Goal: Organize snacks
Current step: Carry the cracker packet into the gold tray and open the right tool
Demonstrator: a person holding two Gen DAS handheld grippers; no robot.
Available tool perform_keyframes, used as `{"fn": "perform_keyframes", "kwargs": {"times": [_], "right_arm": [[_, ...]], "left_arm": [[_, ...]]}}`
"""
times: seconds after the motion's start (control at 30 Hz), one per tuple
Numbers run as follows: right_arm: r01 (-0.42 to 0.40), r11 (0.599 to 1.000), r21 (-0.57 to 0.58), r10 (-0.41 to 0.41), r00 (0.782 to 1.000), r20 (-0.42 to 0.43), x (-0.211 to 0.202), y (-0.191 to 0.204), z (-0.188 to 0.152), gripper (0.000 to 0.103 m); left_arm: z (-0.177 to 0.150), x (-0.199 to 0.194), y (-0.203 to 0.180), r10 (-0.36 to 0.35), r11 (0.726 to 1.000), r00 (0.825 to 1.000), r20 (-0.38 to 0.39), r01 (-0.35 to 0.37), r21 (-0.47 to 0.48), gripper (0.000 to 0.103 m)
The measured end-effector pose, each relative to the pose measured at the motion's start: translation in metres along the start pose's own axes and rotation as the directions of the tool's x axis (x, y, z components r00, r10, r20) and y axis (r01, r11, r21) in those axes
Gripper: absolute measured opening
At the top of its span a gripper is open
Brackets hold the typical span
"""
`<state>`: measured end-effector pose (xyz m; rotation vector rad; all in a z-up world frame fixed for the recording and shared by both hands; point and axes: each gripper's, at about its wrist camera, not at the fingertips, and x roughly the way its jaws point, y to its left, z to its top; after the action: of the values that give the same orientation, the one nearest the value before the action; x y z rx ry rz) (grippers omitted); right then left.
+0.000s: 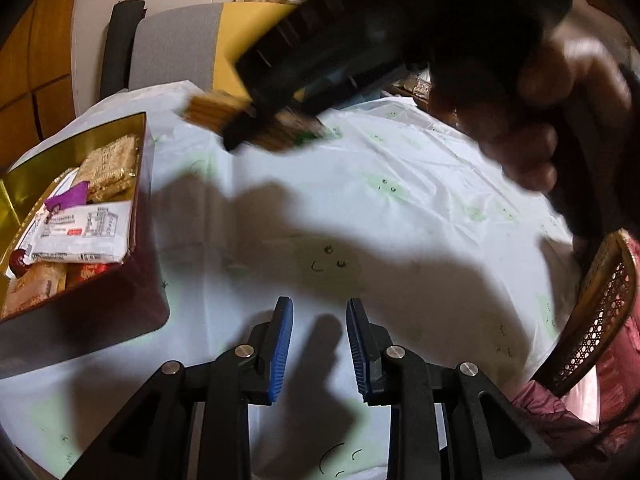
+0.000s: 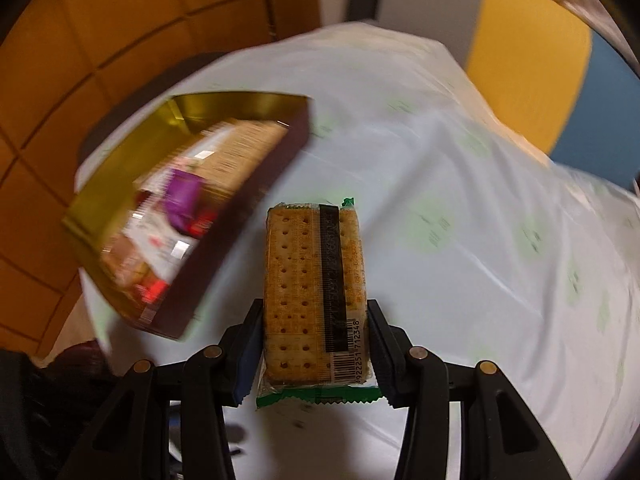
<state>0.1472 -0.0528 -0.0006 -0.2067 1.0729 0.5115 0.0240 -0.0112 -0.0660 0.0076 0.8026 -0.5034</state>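
Observation:
A clear packet of square crackers (image 2: 304, 280) with green sealed ends stands on edge between the blue pads of my right gripper (image 2: 315, 308), which is shut on it above the white tablecloth. In the left wrist view that gripper (image 1: 248, 128) crosses the top, blurred, with the cracker packet (image 1: 212, 110) in it and a hand (image 1: 540, 112) on its handle. A dark red box with a gold lining (image 1: 140, 216) sits at the left, holding several wrapped snacks (image 1: 80, 232). My left gripper (image 1: 319, 308) hovers over the cloth, open, with nothing between its fingers.
The white cloth with pale green prints (image 1: 400, 200) covers a round table. A grey padded chair (image 1: 176, 44) stands at the far side and a wicker chair back (image 1: 600, 312) with pink fabric at the right edge. The box (image 2: 224, 240) lies left of the held packet.

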Motion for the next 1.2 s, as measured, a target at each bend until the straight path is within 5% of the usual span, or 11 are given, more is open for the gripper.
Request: {"fn": "perform_keyframes", "kwargs": {"times": [0.27,0.57,0.83,1.2], "right_arm": [[-0.102,0.985,-0.142,0.104,0.994,0.011,-0.011,0.057,0.027,0.048],[-0.124,0.951,-0.284,0.115,0.992,-0.05,0.024,0.106,0.056,0.048],[-0.125,0.943,-0.307,0.087,0.987,-0.132,0.068,0.118,0.057,0.049],[-0.131,0.945,-0.3,0.104,0.989,-0.102,0.061,0.114,0.055,0.05]], "left_arm": [[-0.002,0.008,0.011,0.015,0.999,1.0,0.002,-0.015,-0.043,0.028],[-0.002,0.011,0.019,0.006,0.997,1.0,0.01,-0.006,-0.075,0.029],[-0.002,0.014,0.019,0.008,0.996,1.0,0.011,-0.007,-0.085,0.029],[-0.004,0.013,0.02,0.01,0.996,1.0,0.012,-0.009,-0.084,0.029]]}}
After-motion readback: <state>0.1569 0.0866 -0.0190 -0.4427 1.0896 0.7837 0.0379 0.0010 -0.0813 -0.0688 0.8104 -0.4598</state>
